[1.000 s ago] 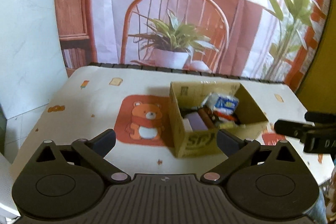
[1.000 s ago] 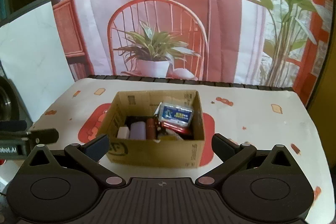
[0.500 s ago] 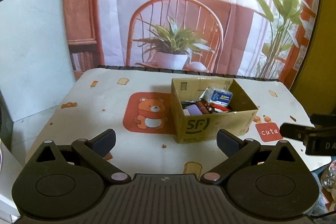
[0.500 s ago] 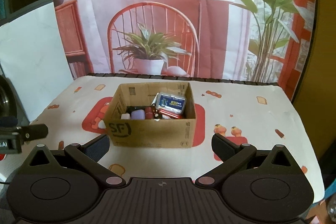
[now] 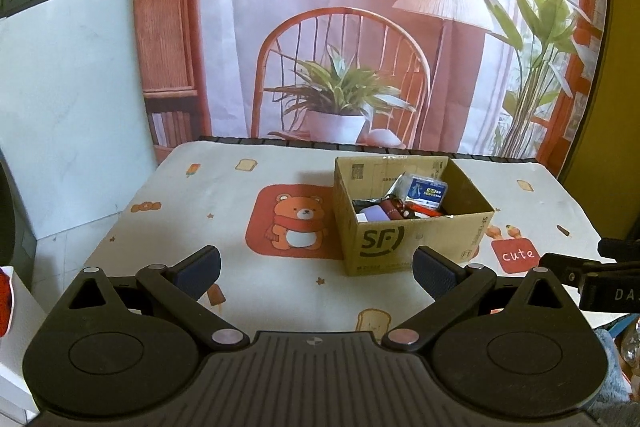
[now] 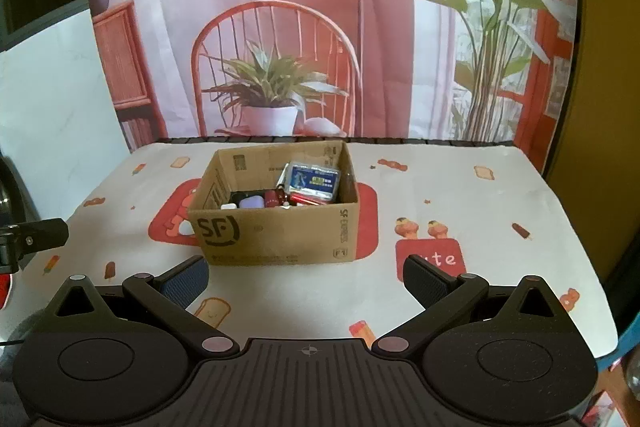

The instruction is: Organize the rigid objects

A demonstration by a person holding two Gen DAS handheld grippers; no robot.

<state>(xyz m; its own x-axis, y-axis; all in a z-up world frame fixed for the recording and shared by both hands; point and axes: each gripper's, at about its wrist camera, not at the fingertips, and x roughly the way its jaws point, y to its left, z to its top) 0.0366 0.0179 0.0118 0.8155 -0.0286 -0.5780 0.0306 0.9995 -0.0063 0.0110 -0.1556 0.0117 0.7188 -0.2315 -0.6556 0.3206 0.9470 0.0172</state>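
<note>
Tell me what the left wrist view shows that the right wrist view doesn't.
Only the left wrist view shows the whole bear print beside the box, plus the right gripper at its edge. Only the right wrist view shows the box's white item, the bear largely hidden behind the box, and the left gripper at its edge. Both show the box with its blue case and purple item, and open, empty fingers.

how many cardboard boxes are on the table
1. A single open cardboard box with an SF logo sits mid-table on the printed tablecloth, with small items inside. No other box shows in either wrist view.
</note>
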